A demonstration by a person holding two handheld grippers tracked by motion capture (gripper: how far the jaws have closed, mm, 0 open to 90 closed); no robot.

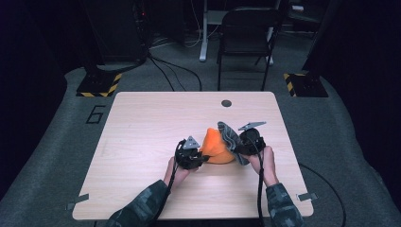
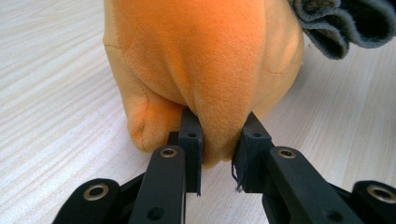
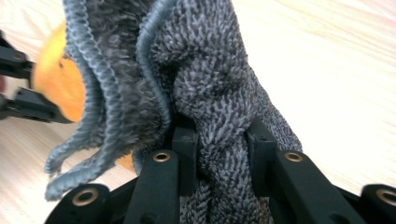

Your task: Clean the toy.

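The orange plush toy (image 1: 217,147) rests on the wooden table (image 1: 142,142), right of centre toward the near edge, between the two grippers. The left gripper (image 1: 204,159) is clamped on a fold of the toy's plush at its left side; in the left gripper view the fabric bulges between both black jaws. The right gripper (image 1: 236,150) is clamped on a grey terry cloth (image 1: 228,135), which drapes against the right side of the toy. In the right gripper view a bunched ridge of the cloth is pinched between the jaws, its stitched hems hanging to the left. A black chair (image 1: 246,33) stands on the floor beyond the far table edge.
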